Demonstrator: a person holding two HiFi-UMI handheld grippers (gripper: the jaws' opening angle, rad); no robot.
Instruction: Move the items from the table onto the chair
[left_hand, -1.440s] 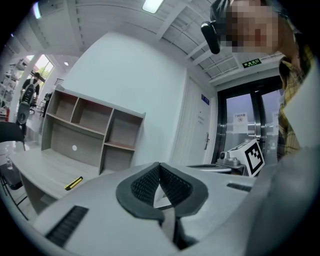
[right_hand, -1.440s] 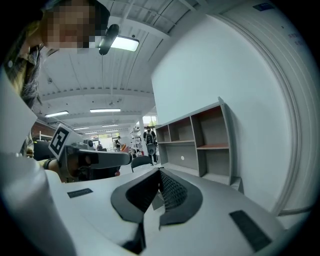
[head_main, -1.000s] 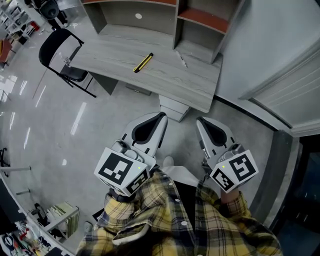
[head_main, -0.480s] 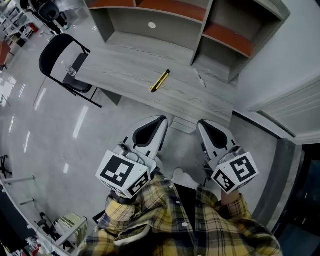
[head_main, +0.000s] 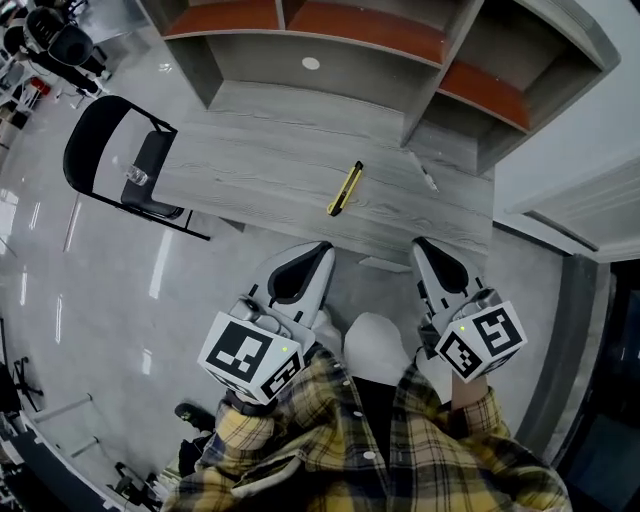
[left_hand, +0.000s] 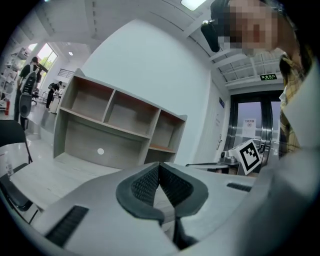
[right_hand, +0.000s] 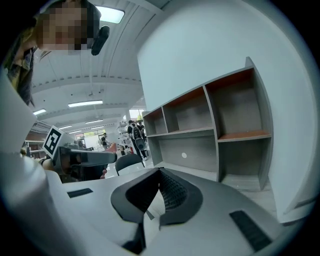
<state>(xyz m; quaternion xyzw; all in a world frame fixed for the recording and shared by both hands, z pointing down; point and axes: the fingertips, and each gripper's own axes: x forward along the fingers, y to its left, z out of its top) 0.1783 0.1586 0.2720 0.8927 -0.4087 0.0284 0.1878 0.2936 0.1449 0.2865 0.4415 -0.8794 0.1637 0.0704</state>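
Now the left gripper (head_main: 318, 250) and right gripper (head_main: 422, 245) hang just short of the table's (head_main: 250, 150) near edge, each with jaws pressed together on nothing. The knife (head_main: 346, 189) lies near that edge, right of the table's middle; the chair (head_main: 152, 160) stands at the table's left end. Best to open the left jaws before reaching, then straddle the knife across its narrow width at mid-length

Overhead plus two low, toward table (head_main: 270, 170)
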